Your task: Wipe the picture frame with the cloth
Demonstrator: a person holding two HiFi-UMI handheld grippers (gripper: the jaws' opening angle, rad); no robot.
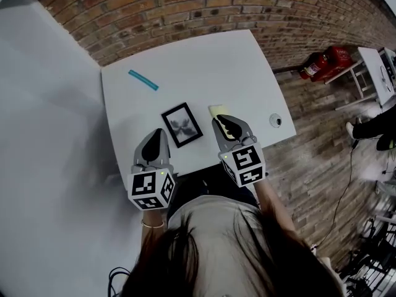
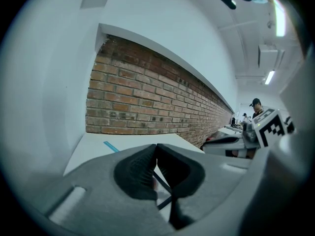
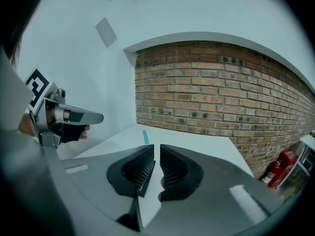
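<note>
Holding my left tongs (image 2: 156, 149) shut and empty and my right tongs (image 3: 157, 151) parted a slit on nothing, I see the small black picture frame (image 1: 182, 124) flat on the white worktop (image 1: 204, 60) between them, with the pale yellow cloth (image 1: 216, 110) at the right tips. I judge that slit may skid over the flat cloth, and the unpinned frame may slide when wiped. No readable writing shows.

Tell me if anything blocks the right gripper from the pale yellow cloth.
Nothing visible does. The right gripper hangs at the near edge of the pale yellow cloth; the black picture frame lies clear to its left.
</note>
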